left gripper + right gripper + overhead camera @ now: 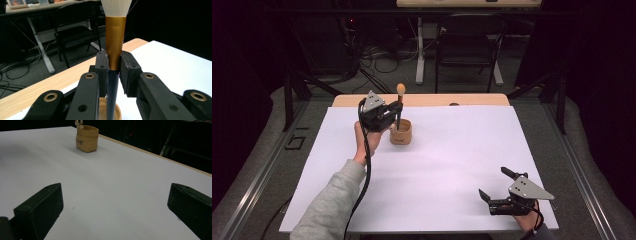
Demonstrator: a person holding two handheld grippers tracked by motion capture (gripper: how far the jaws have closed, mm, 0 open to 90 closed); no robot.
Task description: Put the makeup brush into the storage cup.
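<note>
One brush (114, 45) clamped in left tool (113, 65)

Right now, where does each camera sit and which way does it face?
High view: above the near edge, facing down at the white table; sleeve, both hands show.
Left gripper view: on the left claw, facing chair; jaws clamp the brush.
Right gripper view: on the right claw, jaws apart, low across table.
All share the tan pot.

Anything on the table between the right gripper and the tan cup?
No. In the right gripper view, bare white table runs from the open right gripper to the cup. The high view shows the same.
</note>
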